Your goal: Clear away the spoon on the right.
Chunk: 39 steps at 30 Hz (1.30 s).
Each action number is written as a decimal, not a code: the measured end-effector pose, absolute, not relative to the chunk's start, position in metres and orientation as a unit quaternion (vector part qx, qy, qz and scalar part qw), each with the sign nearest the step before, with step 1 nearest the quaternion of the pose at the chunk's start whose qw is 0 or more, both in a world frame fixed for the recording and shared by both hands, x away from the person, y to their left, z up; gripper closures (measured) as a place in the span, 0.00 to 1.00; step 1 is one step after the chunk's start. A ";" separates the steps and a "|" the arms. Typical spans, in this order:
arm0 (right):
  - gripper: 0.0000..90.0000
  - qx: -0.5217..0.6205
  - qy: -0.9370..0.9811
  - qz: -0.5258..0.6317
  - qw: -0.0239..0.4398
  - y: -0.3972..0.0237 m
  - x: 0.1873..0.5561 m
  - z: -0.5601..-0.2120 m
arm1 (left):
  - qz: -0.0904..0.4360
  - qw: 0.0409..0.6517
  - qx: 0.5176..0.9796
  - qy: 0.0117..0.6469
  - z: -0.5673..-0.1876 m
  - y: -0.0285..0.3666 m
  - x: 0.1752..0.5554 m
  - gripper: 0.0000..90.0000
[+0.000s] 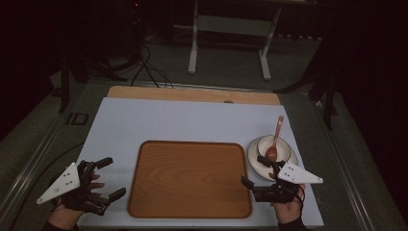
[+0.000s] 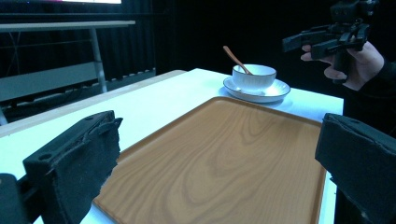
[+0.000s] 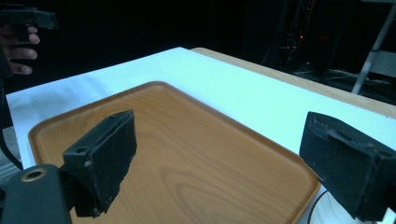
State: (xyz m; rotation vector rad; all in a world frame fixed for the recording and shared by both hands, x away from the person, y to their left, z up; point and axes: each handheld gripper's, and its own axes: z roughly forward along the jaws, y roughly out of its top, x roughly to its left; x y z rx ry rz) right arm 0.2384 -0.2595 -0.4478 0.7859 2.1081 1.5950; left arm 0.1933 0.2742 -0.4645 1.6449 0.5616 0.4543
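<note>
Two hand-held grippers, left [image 1: 107,178] and right [image 1: 255,171], both released, flanking bare wooden tray [image 1: 190,179]

The left gripper [image 2: 215,163] has its two black padded jaws standing wide apart at the bottom corners, with nothing between them, above the near part of a bare wooden tray [image 2: 224,158] that lies on the white table [image 2: 154,100]. Beyond the tray's far edge a white bowl [image 2: 254,77] sits on a white saucer [image 2: 280,88], and a brown spoon [image 2: 236,59] leans in the bowl with its handle tilted up to the left. At upper right a hand [image 2: 357,63] holds the right gripper [image 2: 322,39] in the air, apart from the bowl, against a dark background.
</note>
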 end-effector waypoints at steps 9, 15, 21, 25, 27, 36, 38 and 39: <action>0.12 0.270 0.757 0.567 0.181 -0.255 0.237 -0.448 | 0.197 0.623 0.720 0.236 -0.465 0.273 0.191 0.00; 0.12 0.263 0.765 0.562 0.173 -0.252 0.237 -0.448 | 0.193 0.624 0.719 0.238 -0.466 0.274 0.190 0.00; 0.11 0.233 0.773 0.564 0.171 -0.244 0.229 -0.438 | 0.194 0.623 0.721 0.233 -0.465 0.272 0.189 0.00; 0.11 0.207 0.777 0.569 0.171 -0.237 0.222 -0.427 | 0.197 0.624 0.720 0.231 -0.464 0.273 0.189 0.00; 0.11 0.192 0.780 0.570 0.174 -0.234 0.219 -0.419 | 0.199 0.623 0.721 0.231 -0.464 0.273 0.188 0.00; 0.11 0.162 0.774 0.582 0.190 -0.231 0.217 -0.390 | 0.198 0.625 0.720 0.230 -0.464 0.272 0.187 0.00; 0.11 0.157 0.773 0.584 0.193 -0.230 0.220 -0.382 | 0.198 0.624 0.720 0.230 -0.464 0.273 0.187 0.00; 0.12 0.155 0.772 0.585 0.193 -0.230 0.221 -0.378 | 0.197 0.625 0.720 0.230 -0.464 0.273 0.187 0.00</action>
